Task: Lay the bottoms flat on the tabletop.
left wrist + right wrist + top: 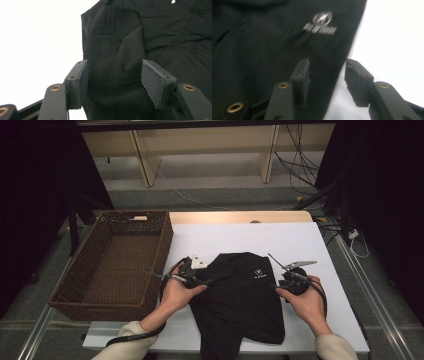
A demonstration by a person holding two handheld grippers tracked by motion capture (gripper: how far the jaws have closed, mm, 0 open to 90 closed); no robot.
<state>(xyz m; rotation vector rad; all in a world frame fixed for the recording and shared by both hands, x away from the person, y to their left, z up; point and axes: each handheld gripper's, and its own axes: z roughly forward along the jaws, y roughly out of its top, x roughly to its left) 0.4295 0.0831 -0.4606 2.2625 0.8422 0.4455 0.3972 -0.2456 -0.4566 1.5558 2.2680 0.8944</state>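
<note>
A black garment (240, 300) with a small white logo (258, 274) lies crumpled on the white table cover (300, 245). My left gripper (204, 281) rests at the garment's left edge, held in a hand. In the left gripper view, the left gripper (113, 82) stands open over a seamed fold of the cloth (117, 37), its pads not pressing on it. My right gripper (278, 287) is at the garment's right edge. In the right gripper view, the right gripper (327, 77) is open, with the hem of the garment (262, 37) running between its jaws and the logo (322, 23) ahead.
A brown wicker basket (165, 240) stands to the left of the white cover, close to my left hand. White cover stretches beyond and to the right of the garment. Cables and wooden legs lie on the floor behind the table.
</note>
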